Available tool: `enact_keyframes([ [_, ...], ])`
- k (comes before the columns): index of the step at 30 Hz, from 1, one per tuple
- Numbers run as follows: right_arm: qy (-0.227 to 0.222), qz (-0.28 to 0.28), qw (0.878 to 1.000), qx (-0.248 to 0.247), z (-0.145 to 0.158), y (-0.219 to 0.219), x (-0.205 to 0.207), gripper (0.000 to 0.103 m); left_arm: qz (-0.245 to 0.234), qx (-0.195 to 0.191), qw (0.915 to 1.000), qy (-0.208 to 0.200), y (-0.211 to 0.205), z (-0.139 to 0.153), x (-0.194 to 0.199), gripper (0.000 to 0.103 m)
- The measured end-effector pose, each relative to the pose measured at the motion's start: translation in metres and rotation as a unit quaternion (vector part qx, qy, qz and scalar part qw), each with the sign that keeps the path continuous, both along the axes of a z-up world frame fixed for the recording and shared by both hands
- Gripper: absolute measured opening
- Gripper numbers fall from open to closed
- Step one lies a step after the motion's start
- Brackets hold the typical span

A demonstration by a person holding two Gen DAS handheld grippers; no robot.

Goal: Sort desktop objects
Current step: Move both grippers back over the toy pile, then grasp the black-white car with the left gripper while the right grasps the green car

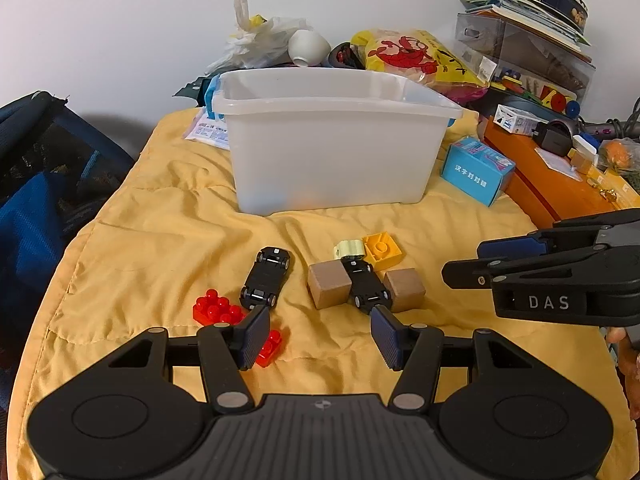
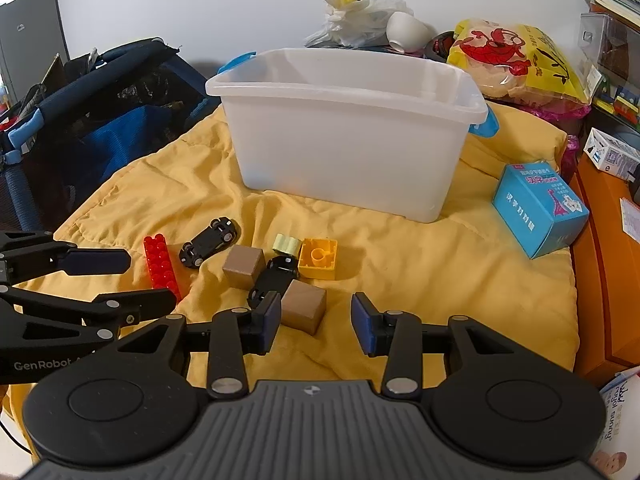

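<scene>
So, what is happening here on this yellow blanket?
A person holds a gripper in each hand above small toys on the yellow blanket. Both the left gripper and the right gripper are open and hold nothing. Two black toy cars, two wooden cubes, a red brick, a yellow brick and a pale green piece lie loose. The white bin behind them looks empty, so sorting has apparently not started.
</scene>
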State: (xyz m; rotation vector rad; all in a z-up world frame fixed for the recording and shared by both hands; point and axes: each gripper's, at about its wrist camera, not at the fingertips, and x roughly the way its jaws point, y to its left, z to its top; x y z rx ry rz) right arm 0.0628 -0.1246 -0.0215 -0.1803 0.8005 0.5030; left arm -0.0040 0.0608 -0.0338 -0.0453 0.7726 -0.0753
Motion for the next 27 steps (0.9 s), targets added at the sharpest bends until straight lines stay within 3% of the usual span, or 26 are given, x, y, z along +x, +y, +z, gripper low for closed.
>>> enact_keyframes([
  [5, 0.001, 0.008, 1.000, 0.003, -0.004, -0.002, -0.004, 0.043, 0.001, 0.001, 0.9999, 0.010, 0.001, -0.008, -0.002, 0.060],
  [15, 0.015, 0.033, 0.998, -0.042, -0.029, 0.012, -0.005, 0.038, 0.008, -0.007, 0.9992, 0.040, 0.012, -0.029, -0.003, 0.060],
  [21, -0.018, 0.061, 0.997, -0.045, -0.026, 0.033, -0.005, 0.036, 0.009, 0.001, 0.9997, 0.023, 0.027, -0.021, 0.003, 0.059],
  [27, -0.046, 0.110, 0.987, -0.106, -0.052, 0.076, -0.005, 0.034, -0.026, 0.028, 0.9990, 0.023, 0.031, -0.014, 0.029, 0.059],
])
